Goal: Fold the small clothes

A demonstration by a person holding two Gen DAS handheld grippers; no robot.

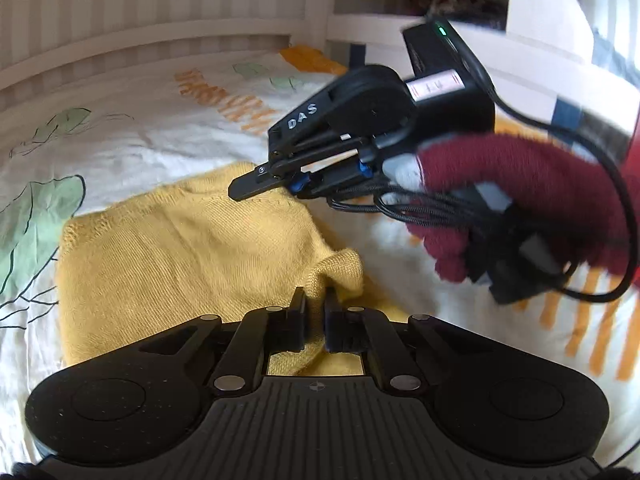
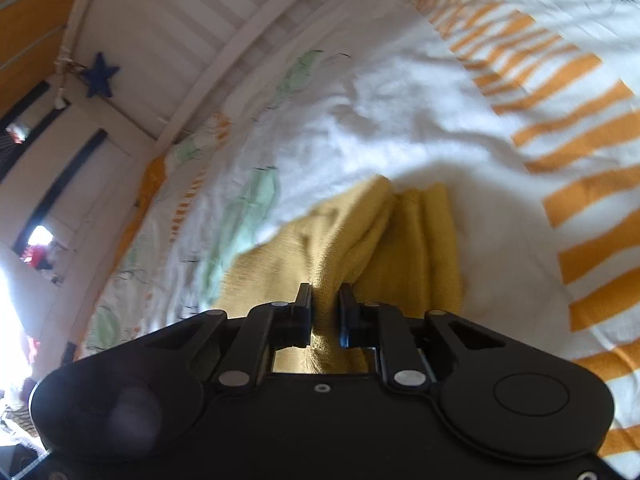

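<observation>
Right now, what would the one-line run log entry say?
stage: mid-fold | left tongs: shut on yellow knit | right tongs: shut on yellow knit | surface: bedsheet

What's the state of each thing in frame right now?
Left hand-held gripper: shut on yellow knit garment.
Right hand-held gripper: shut on yellow knit garment.
Yellow knit garment: partly folded, mostly flat on the bedsheet, both pinched parts bunched.
Bedsheet: spread out, lightly wrinkled.

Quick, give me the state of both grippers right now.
Left gripper: shut on the yellow knit garment.
Right gripper: shut on the same yellow knit garment, at another part.
</observation>
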